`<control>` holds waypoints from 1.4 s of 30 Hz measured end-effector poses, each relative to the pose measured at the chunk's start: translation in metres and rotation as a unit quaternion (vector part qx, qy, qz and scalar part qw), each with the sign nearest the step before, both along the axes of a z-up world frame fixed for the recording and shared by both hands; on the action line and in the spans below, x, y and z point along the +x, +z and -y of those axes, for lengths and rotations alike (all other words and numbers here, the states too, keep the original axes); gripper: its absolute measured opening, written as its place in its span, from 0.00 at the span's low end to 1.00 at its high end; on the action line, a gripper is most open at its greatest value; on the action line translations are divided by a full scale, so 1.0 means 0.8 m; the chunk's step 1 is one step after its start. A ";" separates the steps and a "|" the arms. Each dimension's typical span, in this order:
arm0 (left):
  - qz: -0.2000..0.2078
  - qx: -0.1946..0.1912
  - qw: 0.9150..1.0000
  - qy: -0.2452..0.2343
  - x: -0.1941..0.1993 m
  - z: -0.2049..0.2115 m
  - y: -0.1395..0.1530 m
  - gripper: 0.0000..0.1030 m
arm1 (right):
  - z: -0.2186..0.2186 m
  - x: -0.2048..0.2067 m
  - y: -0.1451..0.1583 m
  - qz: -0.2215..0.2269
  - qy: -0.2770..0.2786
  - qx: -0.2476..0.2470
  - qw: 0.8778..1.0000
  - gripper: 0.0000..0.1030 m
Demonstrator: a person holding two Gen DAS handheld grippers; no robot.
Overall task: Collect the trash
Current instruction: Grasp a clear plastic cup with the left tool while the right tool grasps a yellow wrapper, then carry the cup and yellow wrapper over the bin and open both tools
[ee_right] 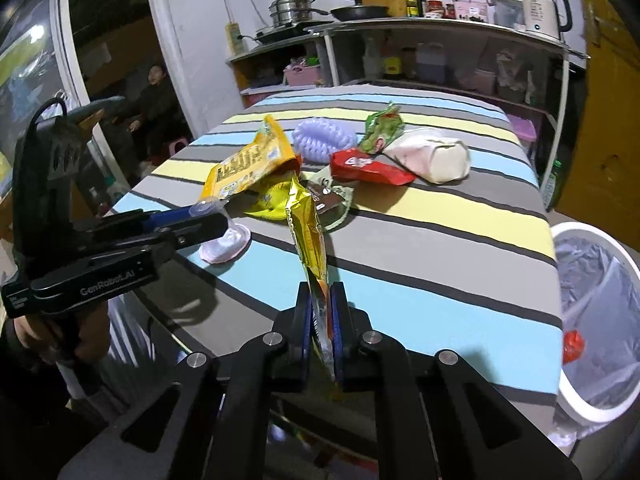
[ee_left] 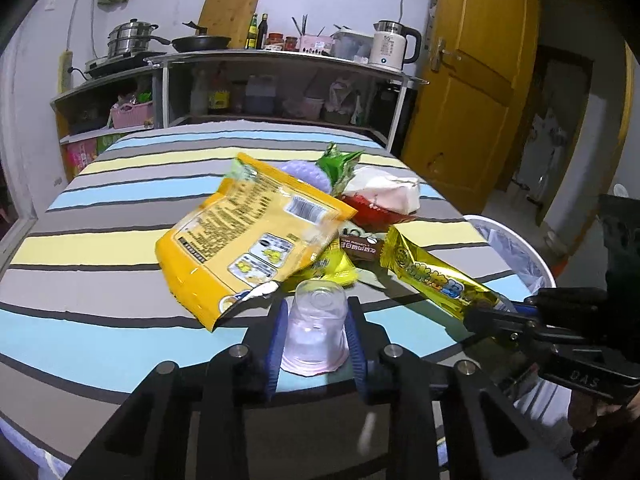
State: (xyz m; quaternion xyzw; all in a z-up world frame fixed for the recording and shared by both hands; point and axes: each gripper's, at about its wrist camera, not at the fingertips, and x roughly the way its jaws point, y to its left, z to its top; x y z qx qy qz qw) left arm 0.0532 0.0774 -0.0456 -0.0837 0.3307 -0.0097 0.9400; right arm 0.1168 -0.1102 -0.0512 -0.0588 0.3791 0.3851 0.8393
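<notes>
On the striped tablecloth (ee_left: 100, 240), a heap of trash lies near the front edge. The left gripper (ee_left: 318, 334) straddles an upturned clear plastic cup (ee_left: 316, 328) standing rim-down on the cloth; both blue pads (ee_left: 356, 344) lie against the cup's sides, so the jaws are partly closed and bear on the cup. The right gripper (ee_right: 320, 332) is clamped nearly flat on one end of a gold snack wrapper (ee_right: 306, 228), whose far end reaches back into the heap.

Surrounding items:
- A large yellow pouch (ee_left: 248, 236) lies tilted just behind the cup, its near corner almost touching the left jaw.
- A small yellow wrapper (ee_left: 332, 268) and a brown wrapper (ee_left: 360, 246) lie under and beside the pouch, between the cup and the gold snack wrapper.
- A red wrapper (ee_right: 368, 168), a green wrapper (ee_right: 380, 130), a white tissue pack (ee_right: 432, 156) and a lilac ribbed object (ee_right: 324, 138) lie further back, well apart from both tools.

A white bin (ee_right: 616, 256) lined with a clear bag stands at the table's right edge, with a red scrap inside. In the right wrist view, the left gripper crosses the frame from the left, held by a hand (ee_right: 60, 328); it partly hides the cup. Behind the table stands a shelf unit (ee_left: 280, 64) carrying a kettle (ee_left: 394, 46) and pans.
</notes>
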 end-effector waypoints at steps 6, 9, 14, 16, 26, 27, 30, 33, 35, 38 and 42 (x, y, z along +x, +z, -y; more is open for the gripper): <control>0.018 0.000 1.000 -0.010 -0.007 0.008 0.019 0.28 | 0.017 -0.002 0.011 0.010 -0.020 0.010 1.000 0.09; 0.027 0.000 1.000 -0.014 -0.008 0.016 0.029 0.28 | 0.026 -0.006 0.018 0.017 -0.028 0.016 0.999 0.09; 0.038 -0.001 0.999 -0.026 -0.007 0.029 0.043 0.28 | 0.039 -0.011 0.028 0.026 -0.042 0.023 0.999 0.09; 0.041 -0.004 0.999 -0.032 -0.005 0.035 0.048 0.28 | 0.044 -0.011 0.031 0.027 -0.047 0.026 0.998 0.09; 0.051 -0.004 0.997 -0.055 0.005 0.058 0.062 0.28 | 0.062 -0.015 0.039 0.028 -0.059 0.033 0.997 0.09; 0.052 -0.003 0.997 -0.056 0.006 0.060 0.063 0.28 | 0.064 -0.015 0.039 0.028 -0.061 0.033 0.997 0.09; 0.053 -0.002 0.997 -0.063 0.010 0.068 0.066 0.28 | 0.070 -0.011 0.042 0.030 -0.069 0.034 0.997 0.09; 0.055 -0.002 0.996 -0.071 0.016 0.075 0.069 0.28 | 0.077 -0.010 0.045 0.033 -0.078 0.035 0.996 0.09; 0.056 -0.002 0.995 -0.077 0.021 0.082 0.070 0.28 | 0.083 -0.010 0.048 0.035 -0.085 0.035 0.995 0.09; 0.056 -0.002 0.995 -0.088 0.029 0.095 0.071 0.28 | 0.094 -0.007 0.050 0.036 -0.099 0.034 0.994 0.09; 0.058 -0.005 0.993 -0.104 0.043 0.114 0.074 0.28 | 0.111 -0.002 0.051 0.039 -0.123 0.031 0.991 0.09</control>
